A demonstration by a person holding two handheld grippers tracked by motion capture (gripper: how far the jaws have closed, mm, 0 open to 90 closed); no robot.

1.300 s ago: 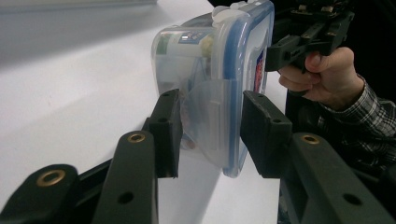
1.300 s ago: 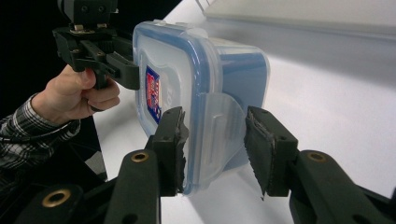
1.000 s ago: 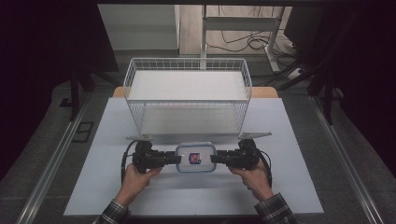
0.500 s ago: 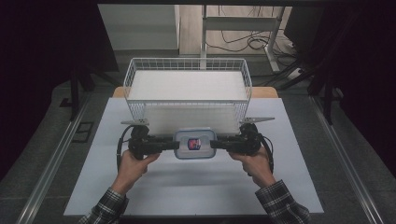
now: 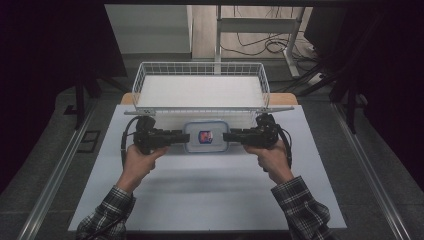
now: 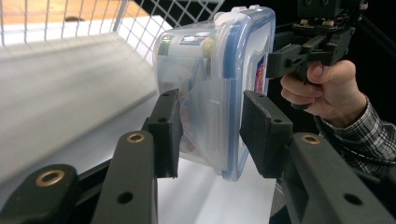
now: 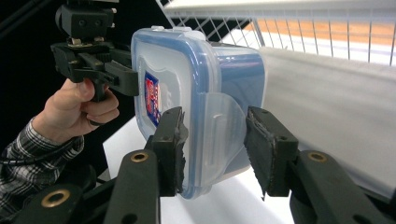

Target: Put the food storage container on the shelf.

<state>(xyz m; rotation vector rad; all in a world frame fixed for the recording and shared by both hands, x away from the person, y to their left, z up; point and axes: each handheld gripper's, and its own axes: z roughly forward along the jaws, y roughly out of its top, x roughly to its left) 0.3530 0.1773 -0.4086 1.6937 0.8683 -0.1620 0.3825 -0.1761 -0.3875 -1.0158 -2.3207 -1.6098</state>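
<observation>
Jaws of left gripper (image 5: 176, 136) and right gripper (image 5: 231, 135) pinch a translucent rounded plastic box (image 5: 205, 136) by its end flaps.

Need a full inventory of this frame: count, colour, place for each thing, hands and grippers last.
food container: 1, clear with a blue-rimmed lid and a red and blue sticker, held between both grippers in front of the basket.
wire basket: 1, white, far side of the mat, with a white sheet on its bottom.
mat: 1, white, covers the table top.
desk frame: 1, white, behind the table, cables on the floor under it.
left gripper: 1, black, shut on the container's left end.
right gripper: 1, black, shut on the container's right end.
hands: 2, plaid sleeves, one on each gripper.
</observation>
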